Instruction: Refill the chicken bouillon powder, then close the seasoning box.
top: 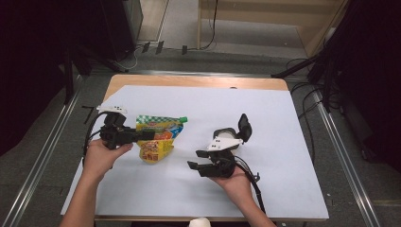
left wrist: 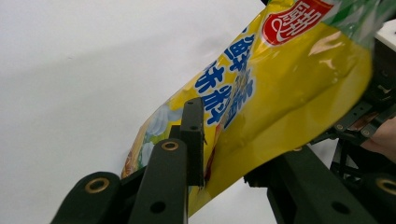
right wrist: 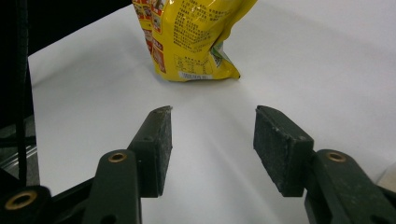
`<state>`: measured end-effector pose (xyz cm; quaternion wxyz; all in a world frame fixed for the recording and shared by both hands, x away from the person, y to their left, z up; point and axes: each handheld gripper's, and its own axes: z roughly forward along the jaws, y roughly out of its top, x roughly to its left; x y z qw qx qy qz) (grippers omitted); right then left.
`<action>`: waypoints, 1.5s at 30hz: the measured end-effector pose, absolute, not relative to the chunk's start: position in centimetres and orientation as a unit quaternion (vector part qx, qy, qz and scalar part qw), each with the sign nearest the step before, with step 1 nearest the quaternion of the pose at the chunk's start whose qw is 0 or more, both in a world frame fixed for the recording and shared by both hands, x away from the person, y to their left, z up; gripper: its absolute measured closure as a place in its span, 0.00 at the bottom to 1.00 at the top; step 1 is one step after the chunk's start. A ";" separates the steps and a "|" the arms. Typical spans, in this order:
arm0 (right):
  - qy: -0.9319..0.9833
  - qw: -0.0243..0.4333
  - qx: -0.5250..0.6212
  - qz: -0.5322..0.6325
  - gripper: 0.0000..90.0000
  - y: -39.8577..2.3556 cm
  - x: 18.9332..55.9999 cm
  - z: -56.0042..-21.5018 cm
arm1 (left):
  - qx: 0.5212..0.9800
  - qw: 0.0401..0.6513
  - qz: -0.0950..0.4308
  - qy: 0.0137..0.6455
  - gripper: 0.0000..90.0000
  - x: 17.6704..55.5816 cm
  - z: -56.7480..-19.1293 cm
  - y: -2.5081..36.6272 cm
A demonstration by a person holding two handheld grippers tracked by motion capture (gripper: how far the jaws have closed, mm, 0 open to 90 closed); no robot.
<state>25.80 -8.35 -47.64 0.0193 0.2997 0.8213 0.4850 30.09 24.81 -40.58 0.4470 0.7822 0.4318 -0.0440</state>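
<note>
At the near edge of the table (top: 293, 208) the person's two forearms come in from below, each hand wrapped around a gripper. The right hand (top: 235, 182) lies palm up on the white sheet (top: 265, 118), low and level, with its cable trailing back toward the table's edge. The right gripper (top: 195, 168) points to the left across the sheet, toward the pouch; seen from the right gripper itself, its two black pads (right wrist: 156, 144) stand well apart with nothing between them, only bare white sheet, and the yellow base of the pouch (right wrist: 191, 37) sits beyond them, apart from the tips. Just behind that gripper on the sheet stands a small white cup with a black flip lid (top: 235, 131) raised. The left hand (top: 100, 158) sits farther left, wrist bent upward, gripping its tool from below so that the left gripper (top: 147, 135) reaches level to the right. The yellow and green pouch (top: 158, 137) lies on the sheet left of centre, its green cap pointing toward the right. From the left gripper's own camera the pouch (left wrist: 280, 93) runs slanting between the jaws, one pad (left wrist: 194, 140) set against its printed face; the jaws are narrowly parted, and whether they actually press the pouch I cannot tell.
</note>
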 end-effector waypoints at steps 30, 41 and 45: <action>0.819 0.006 0.322 0.476 0.58 -9.6 26.6 -46.7 | 0.785 0.435 -0.033 0.441 0.64 28.2 -40.2 26.6; 0.817 -0.002 0.325 0.476 0.59 -10.4 27.0 -46.1 | 0.777 0.436 -0.038 0.452 0.59 27.4 -39.3 28.5; 0.818 -0.004 0.325 0.475 0.60 -10.6 27.1 -45.9 | 0.777 0.437 -0.039 0.451 0.59 27.3 -39.2 29.0</action>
